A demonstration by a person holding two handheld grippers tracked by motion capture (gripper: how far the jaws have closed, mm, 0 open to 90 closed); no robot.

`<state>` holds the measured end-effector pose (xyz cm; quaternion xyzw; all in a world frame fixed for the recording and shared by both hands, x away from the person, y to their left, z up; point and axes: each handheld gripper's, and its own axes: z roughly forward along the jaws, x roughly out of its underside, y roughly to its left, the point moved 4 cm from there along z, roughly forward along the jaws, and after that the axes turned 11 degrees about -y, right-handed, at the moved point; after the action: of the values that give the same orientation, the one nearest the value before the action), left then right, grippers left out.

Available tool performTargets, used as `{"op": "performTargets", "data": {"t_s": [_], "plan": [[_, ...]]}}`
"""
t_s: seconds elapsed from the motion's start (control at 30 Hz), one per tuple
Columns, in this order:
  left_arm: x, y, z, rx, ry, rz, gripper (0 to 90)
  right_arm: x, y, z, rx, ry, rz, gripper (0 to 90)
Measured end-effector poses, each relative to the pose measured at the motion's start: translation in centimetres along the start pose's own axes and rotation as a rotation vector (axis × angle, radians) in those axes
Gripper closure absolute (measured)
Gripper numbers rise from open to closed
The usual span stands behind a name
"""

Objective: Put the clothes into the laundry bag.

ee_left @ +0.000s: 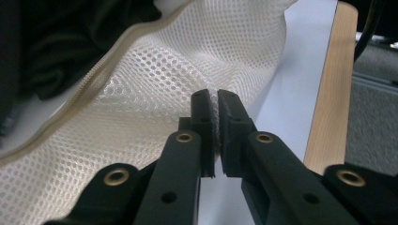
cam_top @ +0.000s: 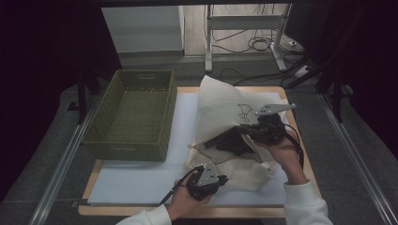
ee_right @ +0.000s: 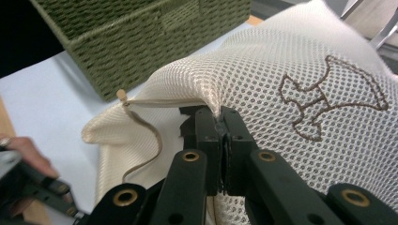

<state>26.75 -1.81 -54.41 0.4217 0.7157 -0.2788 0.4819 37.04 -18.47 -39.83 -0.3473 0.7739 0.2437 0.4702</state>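
Pinching the mesh bag [cam_top: 220, 105] are both grippers, left [ee_left: 213, 110] and right [ee_right: 220, 117], green basket [cam_top: 133, 110] just beside

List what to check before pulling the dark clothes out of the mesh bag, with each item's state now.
1. Left gripper shut on the mesh bag: ok, mesh sits between its jaws.
2. Right gripper shut on the bag's upper edge: ok.
3. Bag mouth held open: ok, dark clothes show inside.
4. A gripper free to grab the clothes: not ok, both hold the bag.
5. Green basket ready to receive: ok, nothing seen inside.
6. Clothes free of the zipper: cannot tell.
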Motion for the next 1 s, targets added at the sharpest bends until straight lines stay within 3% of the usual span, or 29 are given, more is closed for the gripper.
{"op": "performTargets", "data": {"t_s": [0.07, 0.2, 0.33, 0.5, 0.67, 1.0], "plan": [[0.2, 0.0, 0.0, -0.004, 0.005, 0.003, 80.4, 0.3, -0.1, -0.2, -0.002, 0.003, 0.006, 87.9], [-0.1, 0.2, -0.7, -0.052, -0.016, 0.019, 60.9, 0.8, -0.2, -0.1, -0.009, 0.007, 0.014, 87.9], [-0.4, 1.2, -1.8, -0.085, -0.034, -0.018, 47.1, 0.9, -0.1, 0.4, -0.013, 0.012, 0.010, 87.7], [0.2, 3.1, -3.0, -0.121, -0.033, -0.077, 44.1, 1.2, 0.0, 0.9, -0.019, 0.018, 0.009, 87.6], [0.8, 4.2, -4.0, -0.157, -0.032, -0.094, 44.4, 1.5, 0.1, 1.4, -0.025, 0.031, 0.005, 87.4], [0.9, 5.3, -5.6, -0.180, -0.035, -0.126, 42.5, 2.4, 0.2, 2.4, -0.035, 0.061, 0.004, 87.0]]}}
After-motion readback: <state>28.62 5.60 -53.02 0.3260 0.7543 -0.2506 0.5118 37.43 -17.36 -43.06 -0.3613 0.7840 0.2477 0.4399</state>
